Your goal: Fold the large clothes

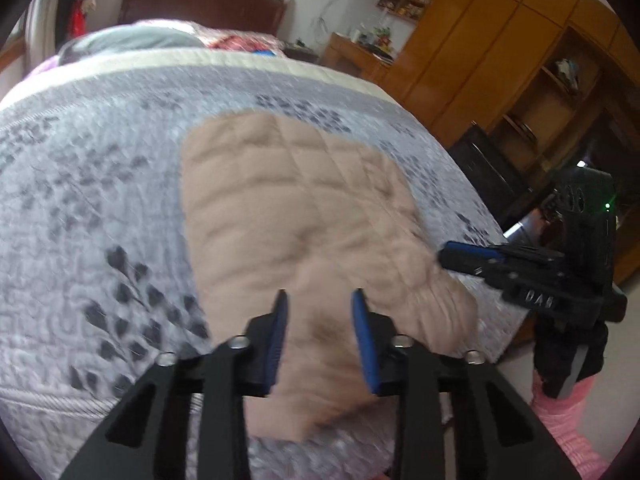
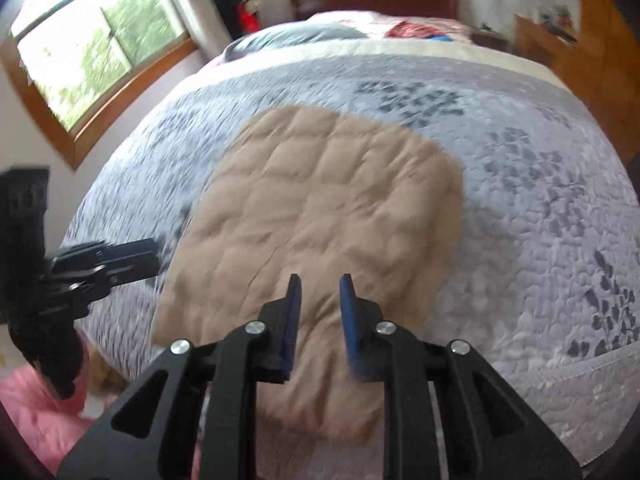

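Note:
A beige quilted garment lies spread flat on the bed; it also shows in the right wrist view. My left gripper is open, hovering above the garment's near end, holding nothing. My right gripper is open too, over the garment's near end, empty. The right gripper also shows in the left wrist view at the garment's right edge. The left gripper appears in the right wrist view at the garment's left edge. Both views are motion-blurred.
The bed has a grey-lilac leaf-patterned quilt, also in the right wrist view. Pillows and bedding lie at the headboard. Wooden cabinets stand to the right, a window to the left. Pink fabric lies near the bed's foot.

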Demonstrator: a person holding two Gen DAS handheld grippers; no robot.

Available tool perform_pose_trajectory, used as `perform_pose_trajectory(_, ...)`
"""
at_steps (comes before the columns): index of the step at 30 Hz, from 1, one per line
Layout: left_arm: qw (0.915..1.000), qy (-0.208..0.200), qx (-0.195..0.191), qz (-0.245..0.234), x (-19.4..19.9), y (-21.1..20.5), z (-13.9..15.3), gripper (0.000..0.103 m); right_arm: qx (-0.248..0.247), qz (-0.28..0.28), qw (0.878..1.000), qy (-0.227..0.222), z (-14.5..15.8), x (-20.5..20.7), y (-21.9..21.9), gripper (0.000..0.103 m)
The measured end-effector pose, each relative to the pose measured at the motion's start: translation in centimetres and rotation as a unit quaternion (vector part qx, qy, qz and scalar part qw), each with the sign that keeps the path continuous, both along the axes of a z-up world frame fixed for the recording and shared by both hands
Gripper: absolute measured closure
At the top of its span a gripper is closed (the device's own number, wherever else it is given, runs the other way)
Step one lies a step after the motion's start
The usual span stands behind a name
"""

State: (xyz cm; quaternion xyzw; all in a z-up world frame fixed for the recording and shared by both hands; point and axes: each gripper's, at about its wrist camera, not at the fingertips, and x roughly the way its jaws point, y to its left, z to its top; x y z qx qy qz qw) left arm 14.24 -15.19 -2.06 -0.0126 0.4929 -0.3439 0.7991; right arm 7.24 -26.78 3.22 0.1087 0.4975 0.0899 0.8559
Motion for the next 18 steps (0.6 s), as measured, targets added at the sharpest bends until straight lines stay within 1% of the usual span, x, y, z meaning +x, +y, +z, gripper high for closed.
perform_pose_trajectory(1, 1.0, 0.002, 0.001, -0.003, 0.0, -0.4, -0.4, 0.085, 0.003, 0.007, 1.0, 0.005, -0.4, -0.2, 0.5, 0.089)
perform_pose_trajectory(2, 1.0, 0.004, 0.006, -0.002, 0.1, -0.8, -1.1, 0.086, 0.002, 0.007, 1.0, 0.009, -0.9, -0.2, 0.7, 0.089)
perform_pose_trajectory(4, 0.9998, 0.01, 0.014, 0.002, 0.5, -1.3, -2.2, 0.094, -0.01, 0.002, 1.0, 0.016, -1.9, -0.2, 1.0, 0.089)
perform_pose_trajectory(8, 0.9988, 0.034, 0.035, -0.004, 1.7, -1.8, -4.9, 0.101, 0.007, -0.005, 0.999, 0.043, -4.6, 0.1, 0.6, 0.092)
perform_pose_trajectory(10, 0.998, 0.053, 0.032, -0.011, 2.3, -1.6, -5.9, 0.101, 0.021, -0.008, 0.998, 0.054, -6.3, 0.4, 0.3, 0.092)
perform_pose_trajectory(12, 0.9976, 0.061, 0.031, -0.015, 2.7, -1.5, -6.4, 0.101, 0.028, -0.012, 0.998, 0.054, -7.3, 0.5, 0.3, 0.092)
perform_pose_trajectory(18, 0.9974, 0.014, 0.068, -0.018, 1.7, -2.6, -6.7, 0.101, 0.026, -0.016, 0.999, 0.045, -8.1, 0.1, 0.7, 0.093)
